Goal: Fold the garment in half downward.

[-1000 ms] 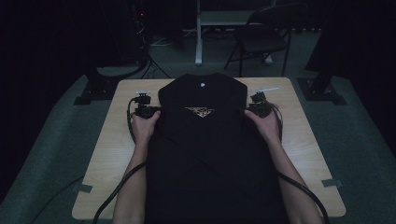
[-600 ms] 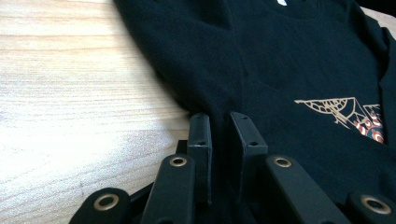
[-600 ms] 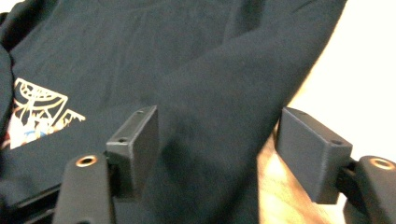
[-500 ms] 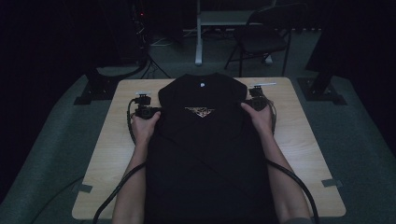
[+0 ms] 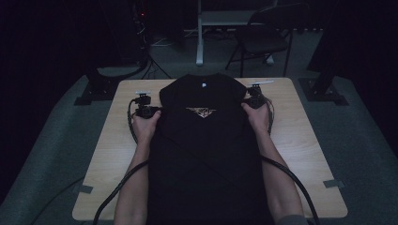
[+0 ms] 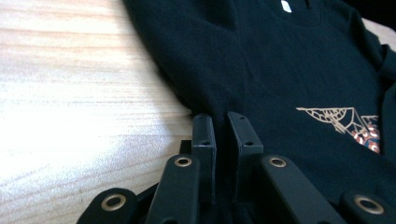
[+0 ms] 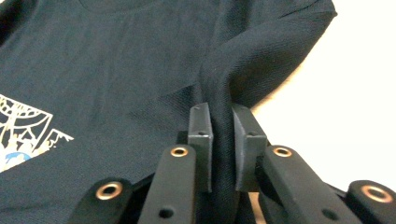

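A black T-shirt (image 5: 202, 150) with a gold chest print (image 5: 201, 111) lies flat on the wooden table (image 5: 309, 140), collar at the far side. My left gripper (image 5: 149, 111) sits at the shirt's left edge. In the left gripper view it (image 6: 221, 122) is shut on that edge of the T-shirt (image 6: 280, 70). My right gripper (image 5: 252, 101) is at the right sleeve. Its jaws have just been closing, and in the right gripper view it (image 7: 219, 114) pinches a raised fold of the T-shirt (image 7: 116, 70).
The person's forearms lie along both sides of the shirt, and cables (image 5: 286, 173) trail back off the near edge. A folding chair (image 5: 267, 37) and a white desk leg (image 5: 199, 33) stand beyond the table. A tape mark (image 5: 334, 183) sits near the right edge.
The right gripper slid inward onto the sleeve and shut on a fold of cloth. The left gripper stayed where it was, still on the shirt's edge.
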Motion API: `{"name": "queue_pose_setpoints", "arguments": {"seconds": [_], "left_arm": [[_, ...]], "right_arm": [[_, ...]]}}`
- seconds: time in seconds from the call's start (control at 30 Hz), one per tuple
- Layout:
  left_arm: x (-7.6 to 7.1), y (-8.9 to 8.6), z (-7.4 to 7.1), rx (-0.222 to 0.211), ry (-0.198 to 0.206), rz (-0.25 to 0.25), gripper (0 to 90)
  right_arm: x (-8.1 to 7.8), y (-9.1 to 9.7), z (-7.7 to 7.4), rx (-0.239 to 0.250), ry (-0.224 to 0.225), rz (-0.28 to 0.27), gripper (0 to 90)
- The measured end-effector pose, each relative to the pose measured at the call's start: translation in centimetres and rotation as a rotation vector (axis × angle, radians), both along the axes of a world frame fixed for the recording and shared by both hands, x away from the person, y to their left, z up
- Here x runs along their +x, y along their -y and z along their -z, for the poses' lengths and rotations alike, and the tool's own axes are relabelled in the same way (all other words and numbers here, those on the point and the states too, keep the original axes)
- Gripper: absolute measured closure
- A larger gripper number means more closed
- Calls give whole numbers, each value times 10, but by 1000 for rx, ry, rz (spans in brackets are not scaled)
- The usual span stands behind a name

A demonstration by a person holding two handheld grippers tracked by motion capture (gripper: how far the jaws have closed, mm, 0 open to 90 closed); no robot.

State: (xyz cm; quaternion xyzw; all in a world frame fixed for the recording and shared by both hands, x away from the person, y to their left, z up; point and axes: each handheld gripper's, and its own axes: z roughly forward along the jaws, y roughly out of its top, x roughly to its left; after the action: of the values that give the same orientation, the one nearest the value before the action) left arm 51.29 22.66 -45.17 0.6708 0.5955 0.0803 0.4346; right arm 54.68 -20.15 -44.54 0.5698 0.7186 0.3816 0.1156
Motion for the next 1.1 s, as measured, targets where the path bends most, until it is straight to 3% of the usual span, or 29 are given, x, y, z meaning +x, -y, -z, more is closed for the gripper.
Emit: {"name": "queue_pose_setpoints", "arguments": {"seconds": [0.1, 0.17, 0.33, 0.5, 0.6, 0.8, 1.1], "left_arm": [[0, -5, -1, -52, -12, 17, 838], [0, -12, -4, -110, -4, 24, 837], [-4, -21, -16, -139, 25, 44, 838], [-6, -24, -25, -125, 25, 52, 841], [-8, -27, -28, -144, 27, 50, 841], [-15, -26, -40, -136, 66, 76, 841], [-57, -33, -71, -140, 177, 195, 840]], "right_arm": [[-2, -1, -3, -24, 19, -17, 822], [-3, 2, -4, -1, 36, -19, 822], [-7, 9, -11, 30, 69, -33, 822], [-12, 15, -19, 50, 99, -32, 825], [-15, 23, -24, 67, 119, -29, 826], [-24, 30, -34, 100, 144, -54, 827], [-65, 43, -55, 132, 234, -99, 827]]}}
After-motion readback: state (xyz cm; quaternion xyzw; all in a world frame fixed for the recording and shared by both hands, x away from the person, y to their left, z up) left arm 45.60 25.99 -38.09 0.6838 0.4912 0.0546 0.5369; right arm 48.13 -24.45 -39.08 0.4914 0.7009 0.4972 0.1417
